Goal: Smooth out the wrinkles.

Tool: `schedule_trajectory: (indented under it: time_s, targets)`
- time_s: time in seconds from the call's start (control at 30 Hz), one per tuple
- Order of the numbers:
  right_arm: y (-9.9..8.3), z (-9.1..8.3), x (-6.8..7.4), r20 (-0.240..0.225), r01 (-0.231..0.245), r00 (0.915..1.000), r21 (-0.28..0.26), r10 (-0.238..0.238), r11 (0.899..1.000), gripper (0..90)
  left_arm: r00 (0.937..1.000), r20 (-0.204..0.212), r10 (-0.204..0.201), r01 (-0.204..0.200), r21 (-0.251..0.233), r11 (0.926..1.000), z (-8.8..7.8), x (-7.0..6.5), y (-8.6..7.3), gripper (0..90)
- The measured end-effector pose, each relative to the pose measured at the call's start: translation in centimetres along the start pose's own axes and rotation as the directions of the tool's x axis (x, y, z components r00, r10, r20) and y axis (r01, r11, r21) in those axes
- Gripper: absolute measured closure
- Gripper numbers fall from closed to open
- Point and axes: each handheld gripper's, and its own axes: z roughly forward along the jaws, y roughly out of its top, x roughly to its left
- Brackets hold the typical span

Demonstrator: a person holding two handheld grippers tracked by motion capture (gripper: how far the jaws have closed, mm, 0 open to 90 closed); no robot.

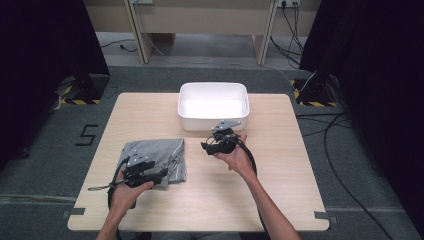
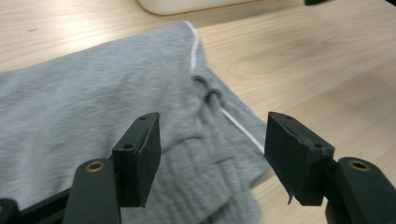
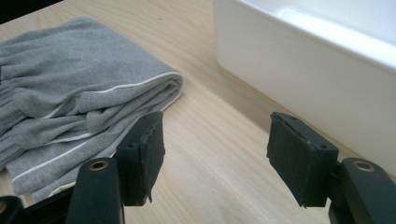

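The folded grey garment (image 1: pixel 155 155) is soft, ribbed cloth with thin white piping along its edges and a drawstring at its bunched waistband, lying flat on the counter (image 1: pixel 280 180) toward its left edge. The left gripper (image 1: pixel 161 174) hovers over the garment's near edge, jaws wide apart with nothing gripped. The right gripper (image 1: pixel 206 146), jaws likewise open and empty, hangs over bare wood between the garment and the white bin (image 1: pixel 213 106) at the far edge.

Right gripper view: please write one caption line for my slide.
Open right gripper above the wooden table, between folded grey garment and white bin.
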Motion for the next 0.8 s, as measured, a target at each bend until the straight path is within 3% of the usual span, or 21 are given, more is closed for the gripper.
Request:
schedule_trajectory:
  time_s: [0.4,0.63,0.8]
  targets:
    - [0.6,-1.5,-2.3,0.049,-0.021,0.9986,-0.017,0.022,1.0,37.2,0.9986,0.036,0.038,-0.038,-0.018,0.9991,1.3,-3.3,-1.6,35.3]
    - [0.7,-2.3,-3.5,0.076,-0.033,0.9965,-0.018,0.034,0.999,37.1,0.9978,0.05,0.044,-0.044,-0.009,0.999,0.9,-4.1,-3.6,34.8]
    - [1.0,-2.5,-4.2,0.086,-0.044,0.9953,-0.014,0.045,0.999,35.7,0.9945,0.051,0.091,-0.092,0.016,0.9956,1.0,-5.2,-4.8,34.2]
